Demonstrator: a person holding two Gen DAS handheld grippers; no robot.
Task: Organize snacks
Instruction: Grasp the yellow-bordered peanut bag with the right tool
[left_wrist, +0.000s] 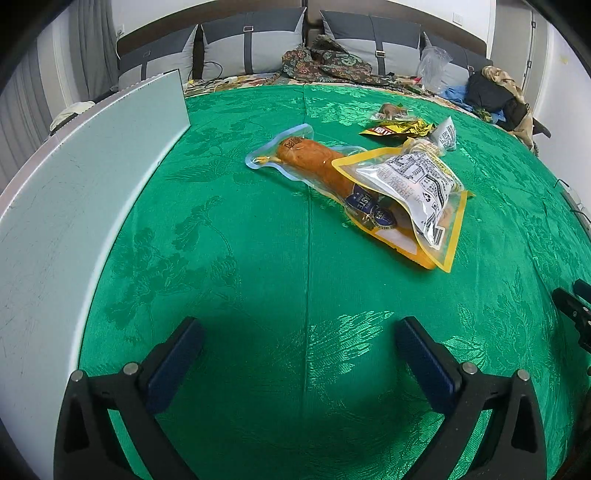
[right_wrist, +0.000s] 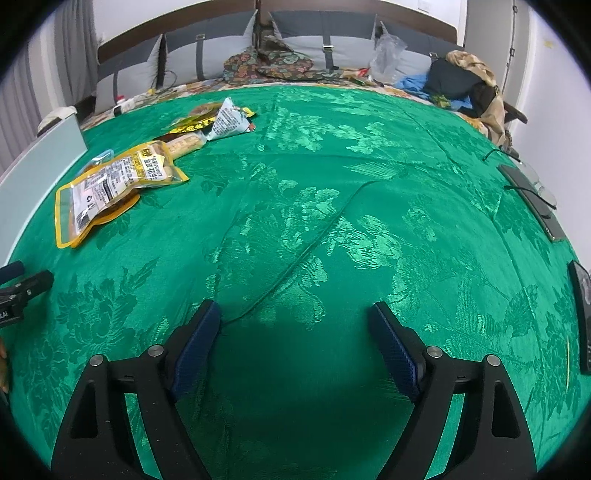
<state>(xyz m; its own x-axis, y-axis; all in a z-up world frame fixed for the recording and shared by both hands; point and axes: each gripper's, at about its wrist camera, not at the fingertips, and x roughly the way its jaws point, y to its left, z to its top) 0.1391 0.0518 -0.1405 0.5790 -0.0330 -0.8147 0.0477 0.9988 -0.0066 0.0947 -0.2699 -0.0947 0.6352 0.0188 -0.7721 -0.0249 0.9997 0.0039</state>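
The snacks lay in a loose heap on the green cloth (left_wrist: 258, 258): a sausage pack (left_wrist: 314, 166) with a yellow-edged pouch (left_wrist: 417, 192) lying across its lower end, and beyond them a yellow wrapper (left_wrist: 399, 129), a white sachet (left_wrist: 445, 134) and a small dark packet (left_wrist: 393, 110) close together. The likeliest trouble was the overlap: closing on the pouch could catch the sausage pack under it, so that both lifted or one slid off, and the glossy film looked apt to slip from the pads. A flat pack on soft cloth also risked pinching the cloth along with it. A white board (left_wrist: 74, 221) stood at the left edge of the cloth, near enough for a careless sweep to bump it. The left gripper (left_wrist: 299, 343) stood wide open, nothing between its fingers (left_wrist: 177, 362), over bare cloth well short of the heap. The right gripper (right_wrist: 295, 328) was also spread wide and empty, its fingers (right_wrist: 395, 350) over bare cloth, with the heap far off to its left.
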